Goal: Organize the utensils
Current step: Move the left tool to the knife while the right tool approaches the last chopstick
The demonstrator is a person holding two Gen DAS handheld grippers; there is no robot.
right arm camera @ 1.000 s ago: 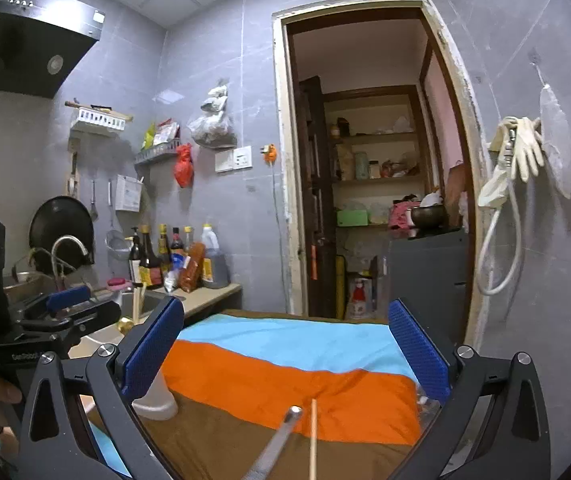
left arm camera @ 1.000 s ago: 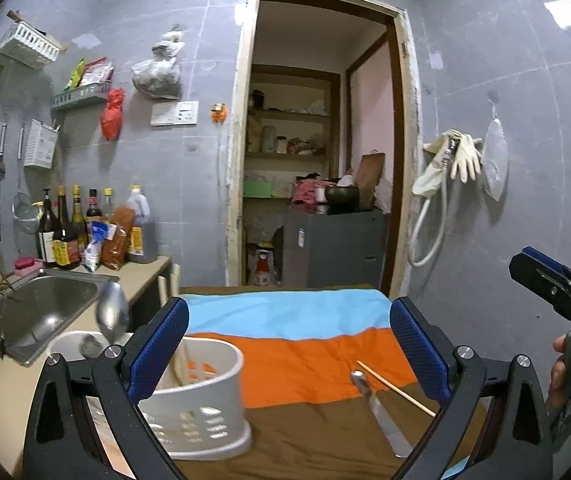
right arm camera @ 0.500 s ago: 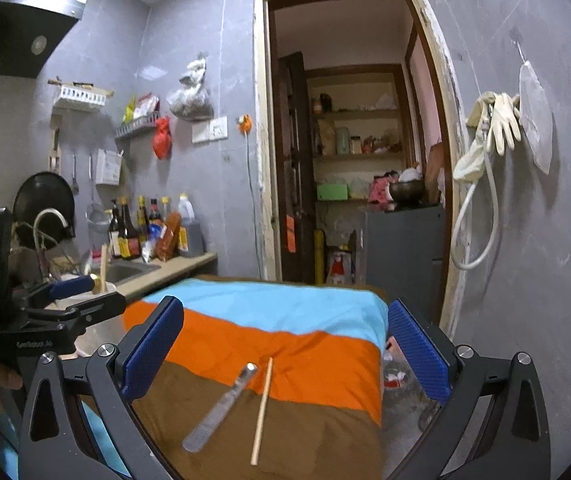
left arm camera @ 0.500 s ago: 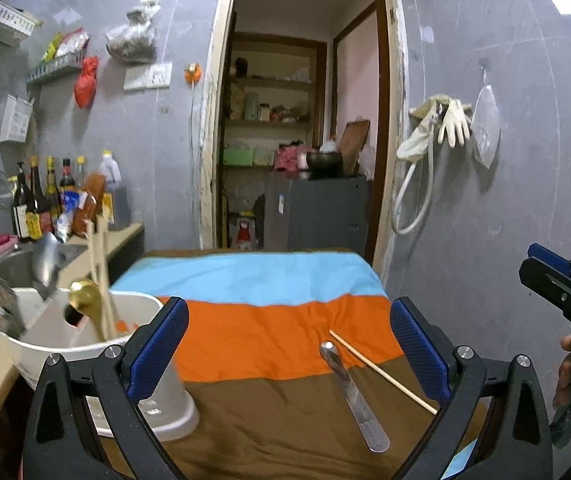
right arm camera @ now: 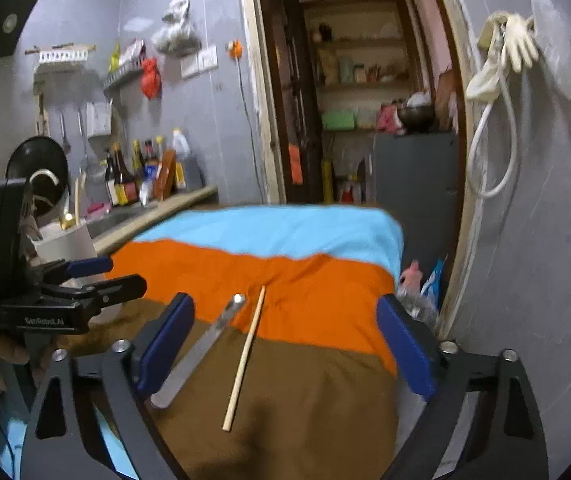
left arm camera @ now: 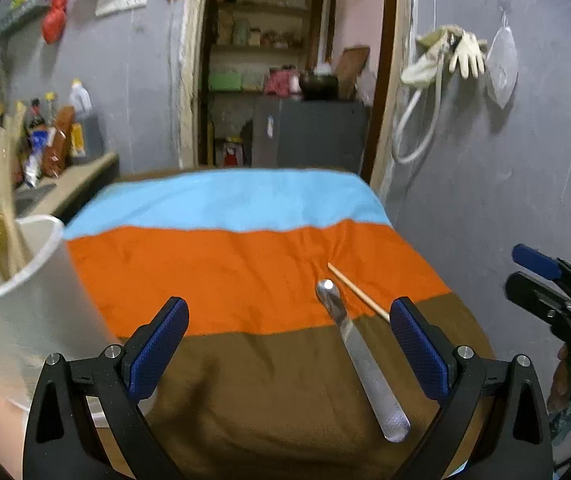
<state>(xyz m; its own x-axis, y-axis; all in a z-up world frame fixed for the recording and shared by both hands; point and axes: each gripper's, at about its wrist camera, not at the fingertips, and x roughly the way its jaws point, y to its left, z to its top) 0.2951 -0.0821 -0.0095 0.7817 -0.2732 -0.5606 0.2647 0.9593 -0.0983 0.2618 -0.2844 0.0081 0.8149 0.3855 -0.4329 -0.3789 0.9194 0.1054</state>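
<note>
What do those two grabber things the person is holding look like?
Both are black plastic tools with two long fingers tipped in blue textured pads. Silver bolts dot the frames. The left gripper has a boxy black body with white lettering on its side and a handle below. The right gripper looks the same, black with blue tips. No cables show, and no sleeves can be made out.

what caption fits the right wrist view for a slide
Open right gripper above a metal utensil and chopstick on a striped cloth.

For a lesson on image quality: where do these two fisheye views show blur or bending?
Left wrist view: the white holder is smeared by blur and the doorframe bows. Right wrist view: the chopstick stays crisp; edges curve and corners go black.
</note>
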